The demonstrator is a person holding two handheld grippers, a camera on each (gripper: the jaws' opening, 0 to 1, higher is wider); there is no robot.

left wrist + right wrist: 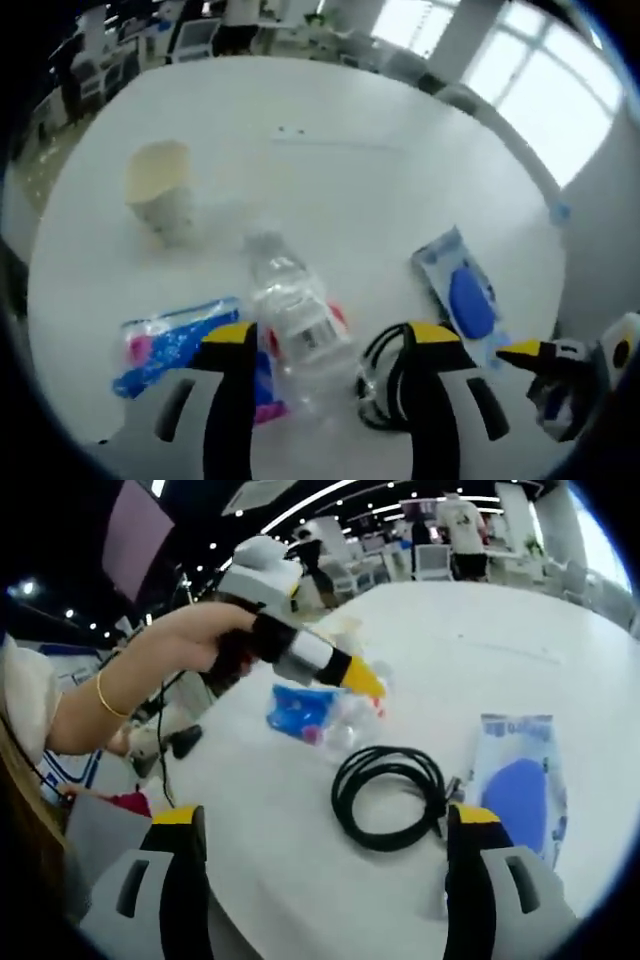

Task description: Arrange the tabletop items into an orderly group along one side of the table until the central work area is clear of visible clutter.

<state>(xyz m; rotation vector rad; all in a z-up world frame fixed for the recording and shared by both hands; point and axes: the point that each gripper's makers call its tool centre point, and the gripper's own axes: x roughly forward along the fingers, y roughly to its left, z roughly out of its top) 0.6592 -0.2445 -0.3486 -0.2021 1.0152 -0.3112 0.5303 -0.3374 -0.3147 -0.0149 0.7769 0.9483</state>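
White table (330,110) is far from tidy: cup (160,190), bottle (295,315), cable (388,795) and pouches lie mid-table, and your left gripper (330,345), open, straddles the bottle while your right gripper (325,830) gapes empty.

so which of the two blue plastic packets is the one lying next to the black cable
The clear packet with the big blue oval, right of the coiled black cable. The other packet, blue with pink bits, lies by the bottle under the left gripper.
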